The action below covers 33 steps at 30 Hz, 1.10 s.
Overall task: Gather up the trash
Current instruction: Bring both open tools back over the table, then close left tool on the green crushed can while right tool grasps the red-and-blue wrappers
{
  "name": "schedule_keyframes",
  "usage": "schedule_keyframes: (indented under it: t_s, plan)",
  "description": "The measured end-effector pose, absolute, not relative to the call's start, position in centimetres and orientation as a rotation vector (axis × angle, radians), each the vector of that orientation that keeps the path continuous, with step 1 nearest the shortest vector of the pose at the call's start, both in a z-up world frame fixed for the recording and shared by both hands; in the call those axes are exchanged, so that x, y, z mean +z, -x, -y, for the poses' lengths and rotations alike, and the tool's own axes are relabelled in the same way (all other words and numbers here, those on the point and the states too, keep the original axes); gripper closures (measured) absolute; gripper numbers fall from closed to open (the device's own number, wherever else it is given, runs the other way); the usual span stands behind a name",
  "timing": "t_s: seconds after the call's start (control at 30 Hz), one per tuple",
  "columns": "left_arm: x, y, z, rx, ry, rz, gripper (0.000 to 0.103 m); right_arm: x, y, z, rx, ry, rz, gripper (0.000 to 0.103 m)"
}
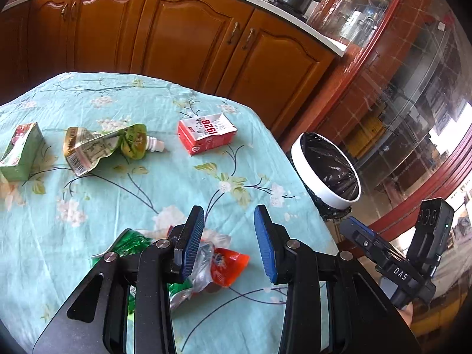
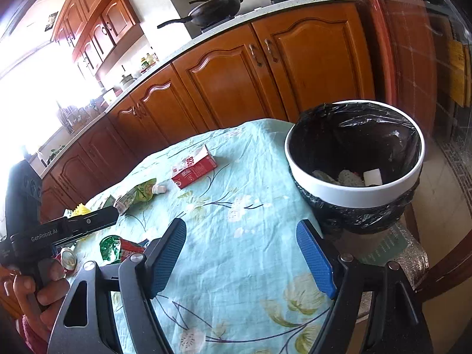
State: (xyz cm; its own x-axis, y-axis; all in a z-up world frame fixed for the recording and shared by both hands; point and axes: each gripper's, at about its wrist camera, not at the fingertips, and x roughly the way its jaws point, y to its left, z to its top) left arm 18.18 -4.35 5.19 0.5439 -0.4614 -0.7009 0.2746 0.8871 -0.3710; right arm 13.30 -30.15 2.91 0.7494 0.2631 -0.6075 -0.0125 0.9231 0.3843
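**Next pickup: wrapper pile beneath the left jaws**

While trash lies on the bench [image 1: 124,183], work left to right. Left gripper [image 1: 228,243]: jaws released, empty, above the crumpled wrappers [image 1: 224,268]; lower astride them before clenching. Right gripper [image 2: 255,258]: jaws released, empty. Bin [image 2: 354,194] stands at two o'clock, off the bench edge; red carton [image 1: 206,134] waits at twelve.

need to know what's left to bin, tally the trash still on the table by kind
cartons: 2, the red carton and the green carton
spouted pouches: 1, the crumpled green pouch
crumpled wrappers: 1 heap, the red and green wrappers; separate pieces cannot be told
total: 4, counting the heap as one
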Motion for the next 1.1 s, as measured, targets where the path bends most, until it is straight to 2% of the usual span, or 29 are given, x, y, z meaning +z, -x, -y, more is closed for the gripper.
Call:
schedule_keyframes:
  t_s: [0.5,0.97,1.1]
  plan:
    - [4.6,-15.3,-2.1,-0.318,0.276,-0.869,0.068,2.2,-12.8,23.5,0.286,-0.327,-0.749,0.024]
    - [1.7,-14.5,-4.9,-0.285,0.321,-0.942,0.068,1.9,-14.5,17.7,0.415,-0.266,-0.776,0.025]
    - [1.0,-14.5,-5.0,-0.294,0.33,-0.964,0.068,1.7,-15.3,16.4,0.441,-0.242,-0.791,0.034]
